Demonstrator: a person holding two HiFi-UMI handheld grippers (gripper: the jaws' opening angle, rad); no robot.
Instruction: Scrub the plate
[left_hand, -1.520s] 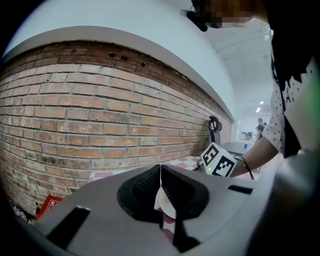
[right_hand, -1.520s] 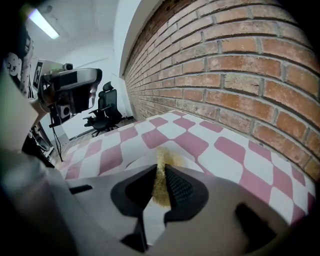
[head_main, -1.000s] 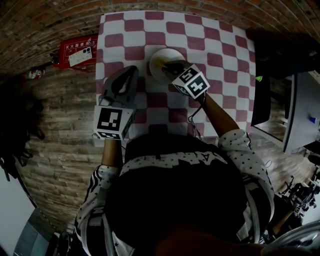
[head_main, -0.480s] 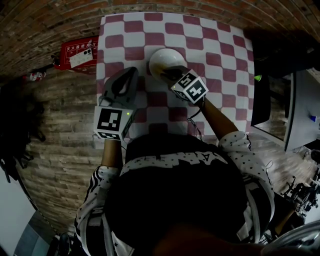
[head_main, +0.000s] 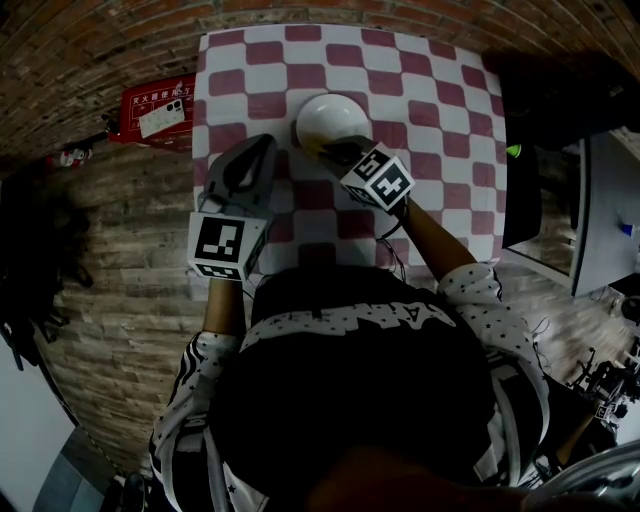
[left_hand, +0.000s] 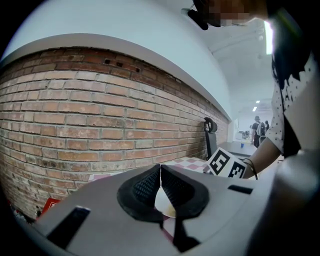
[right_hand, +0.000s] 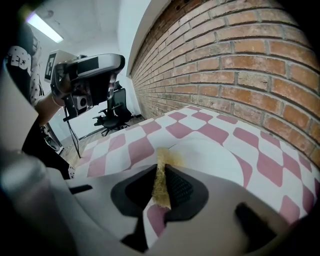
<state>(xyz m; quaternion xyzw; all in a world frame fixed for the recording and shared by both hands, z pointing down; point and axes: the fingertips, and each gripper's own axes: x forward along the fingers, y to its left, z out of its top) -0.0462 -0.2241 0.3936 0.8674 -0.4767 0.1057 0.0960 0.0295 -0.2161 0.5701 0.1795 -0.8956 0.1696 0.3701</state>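
Left gripper (left_hand: 160, 172): black ribbed pads (left_hand: 144, 187) are seen meeting at the tips, with nothing held between them. Through the narrow gap below the tips, part of a white plate (left_hand: 164, 202) with a yellowish smear is seen beyond. A brick wall (left_hand: 90, 120) is noted on the far side, running off to the right. A pink-and-white checked cloth (left_hand: 189, 161) is visible past the gripper body. To the right, a marker cube (left_hand: 226, 164) is seen, with a forearm (left_hand: 262, 150) and a dotted sleeve (left_hand: 295, 100) behind it. An office chair (left_hand: 210, 127) stands far off. A red object (left_hand: 50, 204) is glimpsed at the lower left.
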